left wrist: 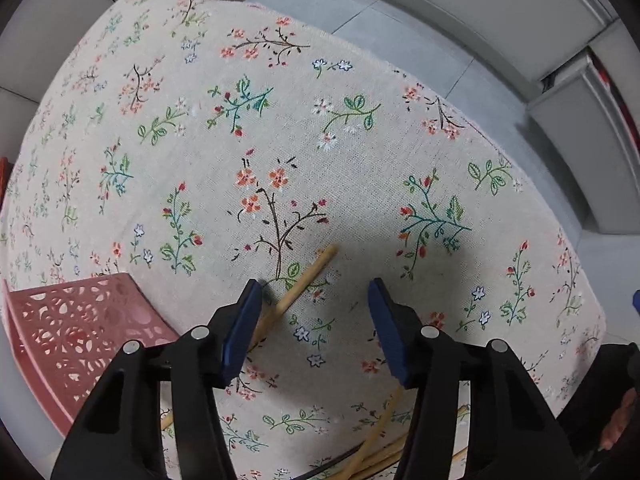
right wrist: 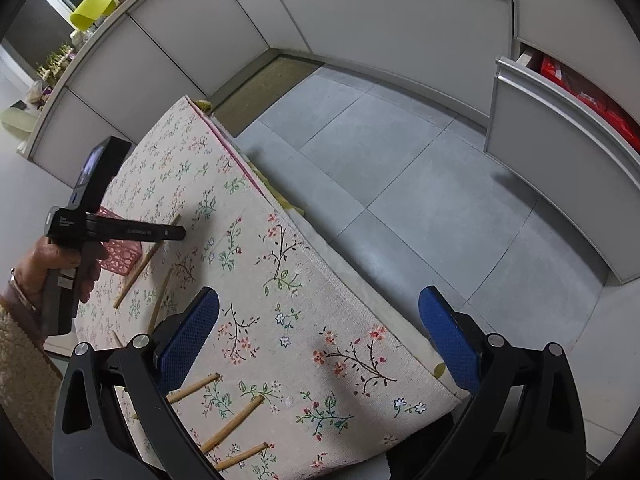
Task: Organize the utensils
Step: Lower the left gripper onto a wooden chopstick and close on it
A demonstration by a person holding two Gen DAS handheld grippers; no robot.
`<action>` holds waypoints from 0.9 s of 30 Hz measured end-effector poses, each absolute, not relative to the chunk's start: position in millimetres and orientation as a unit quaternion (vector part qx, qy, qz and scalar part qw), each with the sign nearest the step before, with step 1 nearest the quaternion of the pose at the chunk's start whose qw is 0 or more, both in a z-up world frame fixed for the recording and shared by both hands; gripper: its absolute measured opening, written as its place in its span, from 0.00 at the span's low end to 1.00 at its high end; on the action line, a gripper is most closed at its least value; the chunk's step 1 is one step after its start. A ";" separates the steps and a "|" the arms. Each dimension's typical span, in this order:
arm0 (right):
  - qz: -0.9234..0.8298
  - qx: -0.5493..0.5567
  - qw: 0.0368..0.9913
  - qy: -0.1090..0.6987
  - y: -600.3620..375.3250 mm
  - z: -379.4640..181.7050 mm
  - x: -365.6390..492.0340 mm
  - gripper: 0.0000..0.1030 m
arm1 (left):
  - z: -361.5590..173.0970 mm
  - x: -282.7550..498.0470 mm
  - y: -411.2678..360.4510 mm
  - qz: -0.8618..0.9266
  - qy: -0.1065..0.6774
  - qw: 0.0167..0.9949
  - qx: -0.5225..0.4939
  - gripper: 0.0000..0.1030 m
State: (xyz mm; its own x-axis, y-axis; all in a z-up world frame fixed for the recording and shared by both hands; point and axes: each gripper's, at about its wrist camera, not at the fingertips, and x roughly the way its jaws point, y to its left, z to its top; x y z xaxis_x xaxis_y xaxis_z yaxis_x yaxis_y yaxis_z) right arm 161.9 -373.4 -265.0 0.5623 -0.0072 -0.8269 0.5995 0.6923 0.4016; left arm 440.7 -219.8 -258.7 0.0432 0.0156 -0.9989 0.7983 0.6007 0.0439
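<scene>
I have the left gripper [left wrist: 316, 292] pointing straight down at the floral tablecloth [left wrist: 360, 184], its blue pads [left wrist: 244, 332] partly spread with nothing pinched between them. A wooden chopstick [left wrist: 308, 276] lies on the cloth right there, running diagonally from the far right towards the near left, its lower stretch passing under the left pad so I cannot tell whether pad and stick touch. Just left of that gripper sits the pink perforated basket [left wrist: 76, 332], apart from the chopstick. More chopsticks [left wrist: 376, 436] show at the near edge of the left wrist view, crossing one another behind the right finger. From the right wrist view, the right gripper [right wrist: 320, 336] hangs tilted above the near right part of the table, jaws spread wide and empty. Three chopsticks [right wrist: 234, 422] lie side by side on the cloth just near its left finger. Farther left I see the person's hand [right wrist: 60, 268] around the left gripper's handle, with the basket [right wrist: 120, 252] and two more chopsticks [right wrist: 146, 262] beside it. Grey floor tiles [right wrist: 400, 168] and cabinet fronts [right wrist: 380, 20] lie beyond the table.
</scene>
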 end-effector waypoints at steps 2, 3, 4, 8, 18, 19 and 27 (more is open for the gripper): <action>-0.189 0.344 0.814 0.428 -372.7 -264.9 161.2 0.93 | -258.3 446.4 -216.7 -0.312 0.629 0.637 0.318 0.54; -0.191 0.341 0.815 0.428 -372.0 -264.6 161.6 0.93 | -258.8 449.6 -214.6 -0.314 0.635 0.635 0.308 0.54; -0.191 0.340 0.815 0.429 -371.8 -265.0 161.6 0.93 | -259.2 453.9 -212.6 -0.317 0.636 0.636 0.301 0.54; -0.188 0.340 0.810 0.439 -370.1 -268.4 163.1 0.93 | -255.4 449.4 -205.5 -0.326 0.622 0.640 0.313 0.48; -0.208 0.309 0.820 0.435 -364.1 -262.1 160.6 0.93 | -245.0 420.4 -173.8 -0.312 0.567 0.694 0.315 0.08; -0.208 0.306 0.820 0.436 -362.6 -261.7 161.1 0.93 | -238.6 416.0 -168.8 -0.316 0.554 0.705 0.311 0.07; -0.202 0.266 0.843 0.421 -343.5 -248.6 160.5 0.93 | -155.0 361.0 -116.3 -0.311 0.440 0.799 0.265 0.07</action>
State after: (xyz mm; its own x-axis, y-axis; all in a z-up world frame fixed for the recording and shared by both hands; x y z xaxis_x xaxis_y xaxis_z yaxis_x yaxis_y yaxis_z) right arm 160.5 -343.5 -248.6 0.5637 -0.1169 -0.8177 0.5645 0.7772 0.2780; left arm 361.0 -116.3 -155.0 0.4191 -0.2630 -0.8690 0.7303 0.6663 0.1505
